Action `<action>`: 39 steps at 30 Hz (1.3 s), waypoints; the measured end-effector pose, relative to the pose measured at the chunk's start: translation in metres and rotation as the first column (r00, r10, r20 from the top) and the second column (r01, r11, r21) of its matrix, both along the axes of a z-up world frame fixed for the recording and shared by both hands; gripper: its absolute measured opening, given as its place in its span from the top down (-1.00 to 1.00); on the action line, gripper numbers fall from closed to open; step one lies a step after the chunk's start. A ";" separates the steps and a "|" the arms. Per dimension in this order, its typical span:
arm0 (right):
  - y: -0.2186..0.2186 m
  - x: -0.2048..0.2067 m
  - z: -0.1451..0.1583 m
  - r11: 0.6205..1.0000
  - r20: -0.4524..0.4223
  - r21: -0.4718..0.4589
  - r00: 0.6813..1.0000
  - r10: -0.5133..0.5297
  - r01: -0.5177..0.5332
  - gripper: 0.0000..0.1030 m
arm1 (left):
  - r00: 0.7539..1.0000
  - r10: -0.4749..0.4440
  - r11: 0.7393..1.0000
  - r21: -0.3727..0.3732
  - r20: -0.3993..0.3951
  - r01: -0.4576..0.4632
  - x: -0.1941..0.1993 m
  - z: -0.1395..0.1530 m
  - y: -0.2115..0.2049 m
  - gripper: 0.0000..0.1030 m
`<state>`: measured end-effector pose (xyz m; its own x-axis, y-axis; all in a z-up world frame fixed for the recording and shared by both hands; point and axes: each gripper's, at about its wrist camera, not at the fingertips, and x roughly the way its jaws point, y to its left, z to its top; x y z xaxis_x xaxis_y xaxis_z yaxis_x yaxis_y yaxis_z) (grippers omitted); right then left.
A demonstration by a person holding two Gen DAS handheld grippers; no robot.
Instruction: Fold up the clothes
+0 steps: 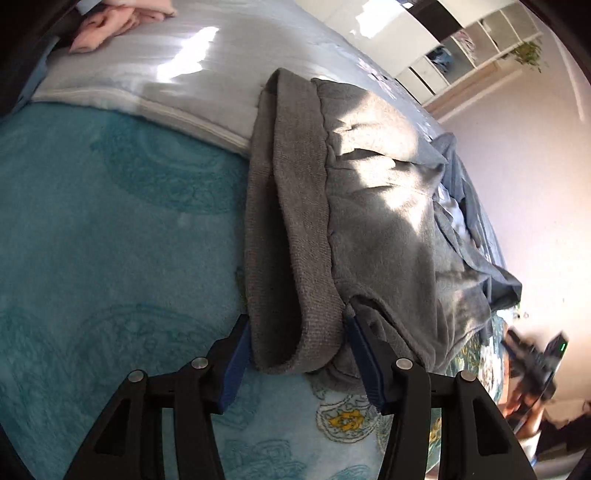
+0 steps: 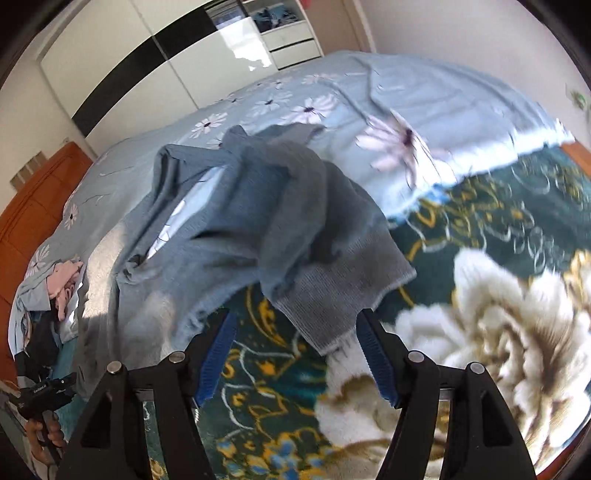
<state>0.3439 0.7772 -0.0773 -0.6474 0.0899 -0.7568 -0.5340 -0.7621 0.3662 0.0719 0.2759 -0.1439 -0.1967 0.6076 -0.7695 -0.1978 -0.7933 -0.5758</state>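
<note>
The left gripper's (image 1: pixel 297 354) fingers (image 1: pixel 234 363) stand wide apart, one each side of the ribbed hem of a grey sweater (image 1: pixel 369 206), not closed on it. The right gripper's (image 2: pixel 293 354) fingers (image 2: pixel 216 360) are just as wide, and another ribbed corner of the sweater lies between them, apparently not pinched.

The sweater lies rumpled on the bed (image 2: pixel 443 92), partly on a teal patterned blanket (image 1: pixel 110 221) and partly on the pale flowered cover behind it. The step in hand looks like the opening grasp: both grippers lined up on the hem, ready to lift and spread the garment. The next move calls for closing both pairs of fingers on the ribbing, taking both layers, then pulling the hem taut so the body lies flat.

The left view shows pink clothes (image 1: pixel 110 26) at the far end of the bed and open shelves (image 1: pixel 476 40) beyond. The right view alone shows the sweater's bunched neck end, the wooden headboard (image 2: pixel 33 206), and a wardrobe (image 2: pixel 166 48) behind the bed.
</note>
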 end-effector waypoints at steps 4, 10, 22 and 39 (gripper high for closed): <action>-0.003 -0.007 -0.014 1.000 -0.007 -0.003 1.000 0.011 -0.011 -0.34 | 0.996 0.072 0.997 -0.003 0.044 -0.072 0.010 -0.001 0.003 -0.08; -0.038 -0.024 0.011 0.934 0.075 0.335 0.991 0.107 -0.126 -0.34 | 0.989 0.144 0.989 -0.039 0.043 -0.143 0.031 0.005 -0.011 -0.08; -0.030 -0.065 -0.033 0.905 0.234 0.368 0.963 0.132 -0.214 -0.33 | 0.965 0.239 0.965 0.083 0.110 -0.249 0.016 -0.008 0.008 -0.07; -0.006 0.004 0.140 0.959 -0.163 0.270 0.978 0.130 -0.083 0.85 | 0.936 0.326 0.937 0.181 -0.131 -0.300 -0.023 0.083 -0.085 0.69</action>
